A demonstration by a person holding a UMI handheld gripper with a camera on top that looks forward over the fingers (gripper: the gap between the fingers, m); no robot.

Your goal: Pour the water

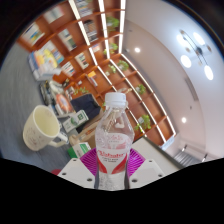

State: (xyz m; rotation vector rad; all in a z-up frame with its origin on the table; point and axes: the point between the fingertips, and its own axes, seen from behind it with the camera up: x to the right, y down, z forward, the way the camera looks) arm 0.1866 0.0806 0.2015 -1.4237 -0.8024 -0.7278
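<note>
The tongs (113, 168) clamp a water bottle (115, 135), tilted. A cream mug (41, 127) sits left. Beyond, wooden shelves (90, 50) and a white ceiling (170, 70).

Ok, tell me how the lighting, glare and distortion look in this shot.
Gripper view: strong fisheye bending, so the shelves and ceiling curve and tilt; bright ceiling lights blow out into glare; the water bottle, held between the gripper fingers, is evenly lit and fairly sharp; the cream mug beside it is a little soft.

One water bottle (114, 136) and one cream mug (42, 127).
</note>
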